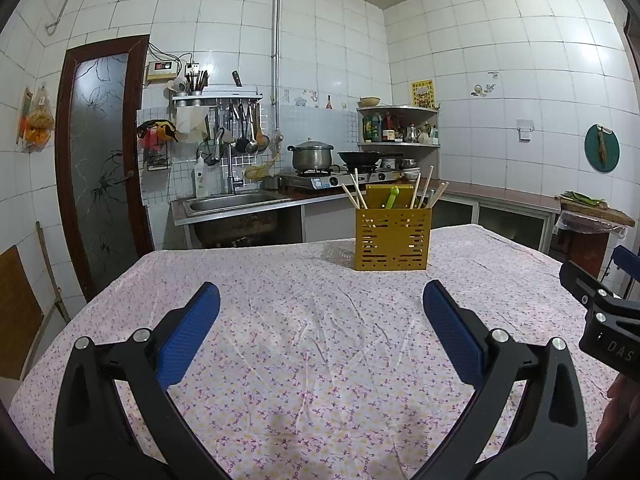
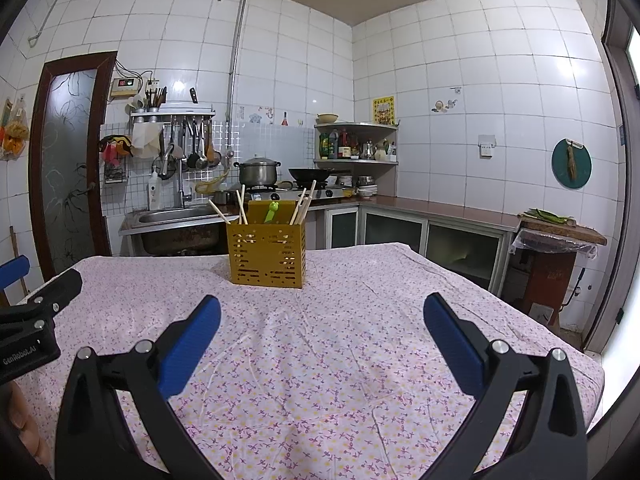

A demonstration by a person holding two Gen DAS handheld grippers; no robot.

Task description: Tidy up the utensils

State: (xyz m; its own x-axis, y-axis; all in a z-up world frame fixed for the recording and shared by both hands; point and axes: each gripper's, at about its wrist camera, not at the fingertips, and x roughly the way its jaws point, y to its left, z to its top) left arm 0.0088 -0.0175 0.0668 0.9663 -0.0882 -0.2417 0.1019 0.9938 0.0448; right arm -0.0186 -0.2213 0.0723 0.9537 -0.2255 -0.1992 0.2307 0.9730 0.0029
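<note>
Left wrist view: left gripper (image 1: 321,300) jaws spread wide, nothing between them, hovering over the bench (image 1: 280,340) with its floral cloth. Yellow utensil holder (image 1: 392,239) stands upright toward the far side, chopsticks (image 1: 356,197) and a green utensil (image 1: 392,196) sticking out. Right wrist view: right gripper (image 2: 322,314) jaws spread too, empty; the holder sits ahead-left.

Both wrist cameras looked forward along open jaws, low over the bench (image 1: 304,320), toward the kitchen's far tiled corner. The left view sat further left, with the holder (image 1: 392,238) right of centre; the right view had the holder (image 2: 266,256) left of centre. Both shared holder, sink (image 1: 236,202) and stove (image 2: 304,192). Each caught the other gripper at its edge.
</note>
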